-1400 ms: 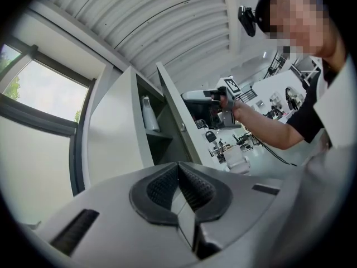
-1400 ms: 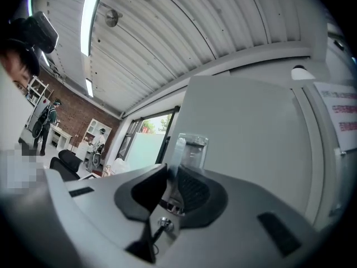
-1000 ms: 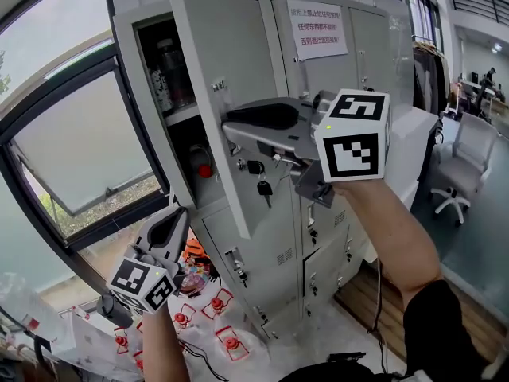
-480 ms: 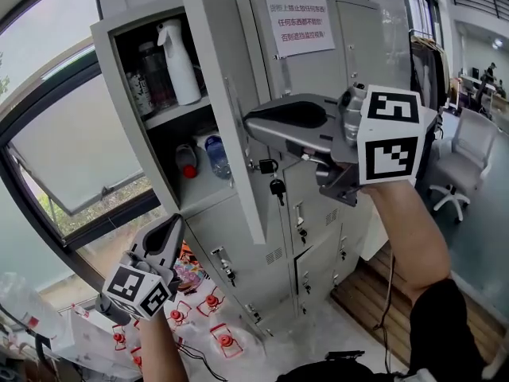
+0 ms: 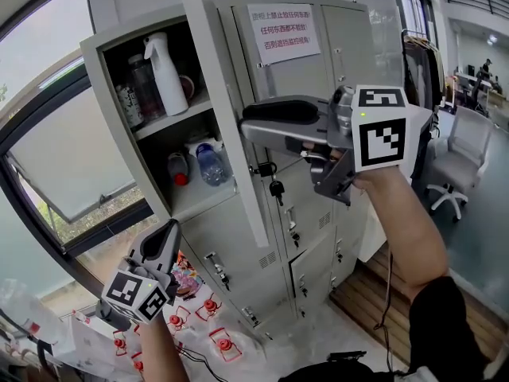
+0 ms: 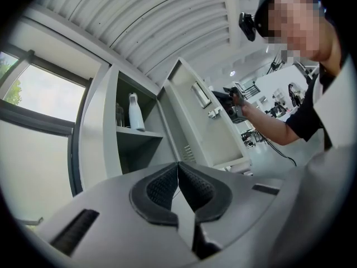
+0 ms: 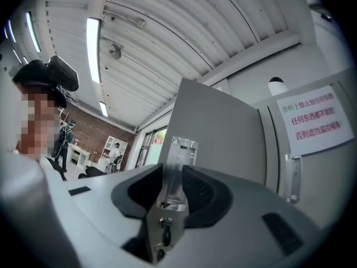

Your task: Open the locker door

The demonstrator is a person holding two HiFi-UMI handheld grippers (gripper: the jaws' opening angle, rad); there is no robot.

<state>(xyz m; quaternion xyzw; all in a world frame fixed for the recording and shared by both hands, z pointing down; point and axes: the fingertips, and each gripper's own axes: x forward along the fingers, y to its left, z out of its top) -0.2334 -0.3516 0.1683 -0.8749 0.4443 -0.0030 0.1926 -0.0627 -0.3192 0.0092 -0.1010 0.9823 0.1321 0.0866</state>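
Hanging low at left, left gripper (image 5: 167, 233) has its jaws pressed together with nothing between them. Locker door (image 5: 225, 110) stands swung wide, spray bottle (image 5: 163, 74) visible inside. Right gripper (image 5: 248, 124) sits at the door's front, jaws just opened, door handle (image 7: 177, 166) between them, pads not clamping it.

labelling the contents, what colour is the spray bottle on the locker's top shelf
White spray bottle; clearest in the head view.

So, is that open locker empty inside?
No, the locker holds a white spray bottle up top and more bottles below it.
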